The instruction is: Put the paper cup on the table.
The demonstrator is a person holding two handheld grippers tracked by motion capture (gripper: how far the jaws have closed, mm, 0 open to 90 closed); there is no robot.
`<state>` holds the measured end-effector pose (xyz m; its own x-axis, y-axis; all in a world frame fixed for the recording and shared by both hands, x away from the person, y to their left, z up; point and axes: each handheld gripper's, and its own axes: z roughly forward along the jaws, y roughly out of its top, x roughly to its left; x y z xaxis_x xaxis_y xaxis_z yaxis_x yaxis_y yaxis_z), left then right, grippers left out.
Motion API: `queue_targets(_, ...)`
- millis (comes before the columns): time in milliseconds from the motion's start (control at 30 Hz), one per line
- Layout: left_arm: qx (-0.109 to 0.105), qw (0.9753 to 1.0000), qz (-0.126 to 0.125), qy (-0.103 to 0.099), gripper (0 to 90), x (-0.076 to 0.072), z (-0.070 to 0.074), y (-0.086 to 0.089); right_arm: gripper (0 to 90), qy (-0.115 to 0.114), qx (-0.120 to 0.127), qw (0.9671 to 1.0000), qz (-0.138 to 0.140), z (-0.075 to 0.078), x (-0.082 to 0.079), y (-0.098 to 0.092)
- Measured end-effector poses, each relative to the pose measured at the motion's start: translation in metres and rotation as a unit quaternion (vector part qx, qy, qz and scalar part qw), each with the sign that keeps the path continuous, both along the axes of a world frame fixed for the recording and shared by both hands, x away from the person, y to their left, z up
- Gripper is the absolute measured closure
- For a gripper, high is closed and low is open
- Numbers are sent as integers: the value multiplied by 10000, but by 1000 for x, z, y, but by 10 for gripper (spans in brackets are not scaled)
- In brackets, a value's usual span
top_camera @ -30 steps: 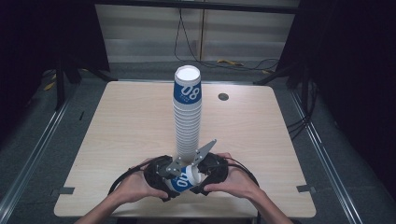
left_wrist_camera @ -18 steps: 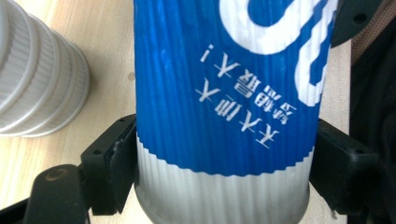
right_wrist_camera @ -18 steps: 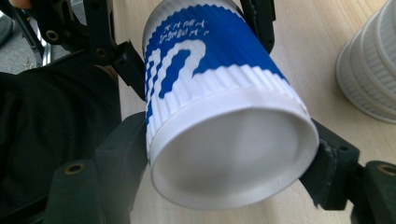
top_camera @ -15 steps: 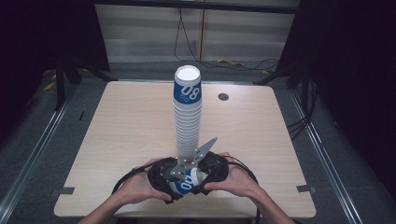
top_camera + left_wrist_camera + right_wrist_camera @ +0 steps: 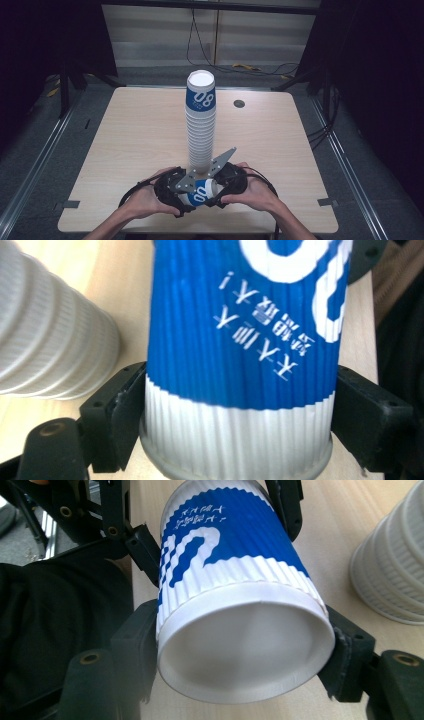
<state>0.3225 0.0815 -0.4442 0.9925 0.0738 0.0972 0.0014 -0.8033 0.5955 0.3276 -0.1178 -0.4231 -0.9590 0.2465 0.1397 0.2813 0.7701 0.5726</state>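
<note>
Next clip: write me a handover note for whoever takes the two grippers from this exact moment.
Left gripper: shut on the blue-and-white paper cup, fingers pressing its ribbed wall near the white end.
Right gripper: shut on the same cup at its closed base end, one finger on each side.
The cup lies sideways between both grippers, near the table's front edge, just in front of the tall cup stack, which stands upright mid-table.
Done: one cup is apart from the stack and held.
Left: probably release one gripper and place the cup; where it should go cannot be told from the views.
</note>
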Motion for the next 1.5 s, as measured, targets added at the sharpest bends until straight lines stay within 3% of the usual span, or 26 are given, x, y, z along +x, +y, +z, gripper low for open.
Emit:
queue_targets(133,-243,9996,120,28,160,4,4,6,302,-35,121,9999,-106,2,1,-2)
queue_targets(300,-354,9992,190,52,158,4,6,10,302,-4,150,9998,-150,2,1,-4)
queue_targets(333,-518,9985,141,98,159,3,5,12,302,-14,152,9998,-130,1,2,-4)
queue_targets(500,-623,9978,184,135,158,3,7,16,301,15,163,9998,-139,-3,0,-7)
queue_targets(567,-812,9961,239,238,160,4,8,20,301,12,150,9997,-193,-4,1,-9)
queue_targets(633,-866,9955,274,260,160,5,9,22,301,18,201,9995,-233,-4,1,-11)
queue_targets(667,-1058,9935,320,272,159,7,13,26,300,34,207,9994,-282,-3,1,-13)
queue_targets(700,-1058,9935,320,272,159,7,13,26,300,34,207,9994,-282,-3,1,-13)
queue_targets(767,-1365,9892,439,314,158,8,17,33,300,-14,302,9988,-380,-2,1,-16)
queue_targets(833,-1419,9885,436,294,158,10,18,36,300,-36,319,9985,-442,-2,1,-18)
queue_targets(867,-1591,9852,544,330,158,11,18,40,299,-9,362,9983,-452,-4,1,-19)
queue_targets(933,-1671,9830,672,348,157,11,17,45,299,-9,380,9980,-507,-6,1,-20)
queue_targets(1000,-1675,9826,727,340,157,11,17,48,298,-15,403,9978,-528,-8,2,-21)
queue_targets(1067,-1830,9791,770,432,157,12,15,52,298,2,457,9974,-560,-8,3,-22)
queue_targets(1100,-1830,9791,770,432,157,12,15,52,298,2,457,9974,-560,-8,3,-22)
queue_targets(1167,-1957,9760,841,460,157,12,14,54,297,-21,578,9965,-609,-9,4,-23)
queue_targets(1200,-2090,9727,914,421,157,13,13,58,297,-18,662,9957,-651,-9,5,-25)
queue_targets(1233,-2090,9727,914,421,156,13,13,58,297,-29,690,9952,-687,-9,5,-25)
queue_targets(1333,-2351,9653,1011,514,157,15,14,65,297,10,852,9934,-762,-10,4,-29)
queue_targets(1367,-2351,9653,1011,514,156,15,14,65,296,-1,939,9926,-771,-11,5,-30)
queue_targets(1400,-2431,9632,1028,510,156,15,14,66,296,-1,939,9926,-771,-11,5,-30)
queue_targets(1500,-2510,9608,1029,574,157,15,12,66,296,32,1358,9872,-840,-13,5,-36)
